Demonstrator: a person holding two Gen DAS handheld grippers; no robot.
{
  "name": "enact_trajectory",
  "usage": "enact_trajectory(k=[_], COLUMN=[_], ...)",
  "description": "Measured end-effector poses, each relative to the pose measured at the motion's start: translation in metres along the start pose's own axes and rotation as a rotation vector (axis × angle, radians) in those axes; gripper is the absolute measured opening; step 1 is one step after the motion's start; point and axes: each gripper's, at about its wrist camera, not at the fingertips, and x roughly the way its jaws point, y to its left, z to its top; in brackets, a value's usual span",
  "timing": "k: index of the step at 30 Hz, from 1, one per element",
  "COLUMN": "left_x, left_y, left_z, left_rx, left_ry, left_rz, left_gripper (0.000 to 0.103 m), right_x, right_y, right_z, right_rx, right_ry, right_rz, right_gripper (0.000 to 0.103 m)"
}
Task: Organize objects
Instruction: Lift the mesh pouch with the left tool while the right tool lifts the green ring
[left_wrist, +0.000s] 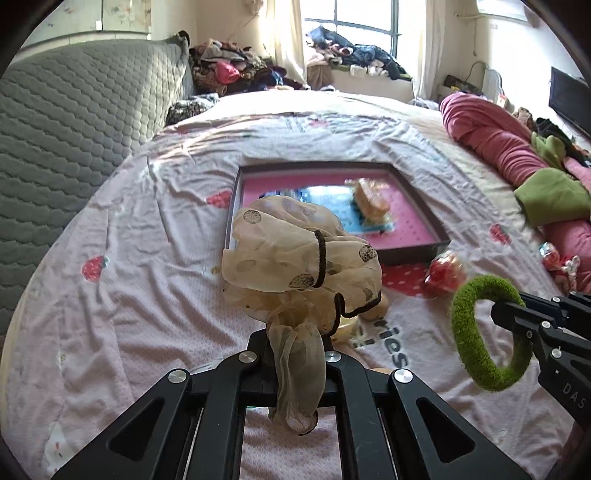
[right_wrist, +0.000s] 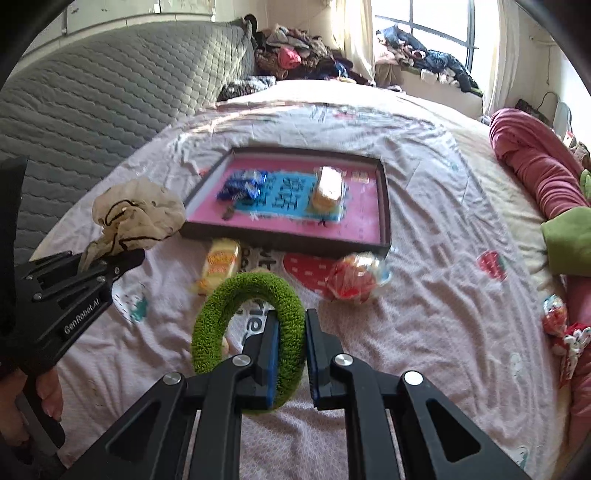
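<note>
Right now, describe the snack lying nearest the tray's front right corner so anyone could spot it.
On the strawberry-print pink bedsheet sits a shallow dark-rimmed pink tray. Just off its front right corner lies a crinkly red clear-wrapped snack packet, unlike the yellow packet further left.

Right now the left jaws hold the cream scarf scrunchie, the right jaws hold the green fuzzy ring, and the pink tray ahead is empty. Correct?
Not quite: the pink tray is not empty. The right wrist view shows blue wrapped snacks and a yellowish packet in it. The cream scarf scrunchie in the left jaws and the green fuzzy ring in the right jaws are correct.
</note>
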Motion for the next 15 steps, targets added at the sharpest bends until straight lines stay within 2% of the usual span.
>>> enact_trajectory(k=[15], left_x=[-0.031], left_y=[-0.013], left_z=[0.035], left_rx=[-0.010], left_ry=[-0.087], left_rz=[-0.015], left_gripper=[0.006], right_x=[-0.039], right_y=[-0.006], right_z=[0.042], right_rx=[0.019], right_ry=[-0.115], right_rz=[-0.008], right_gripper=[0.013])
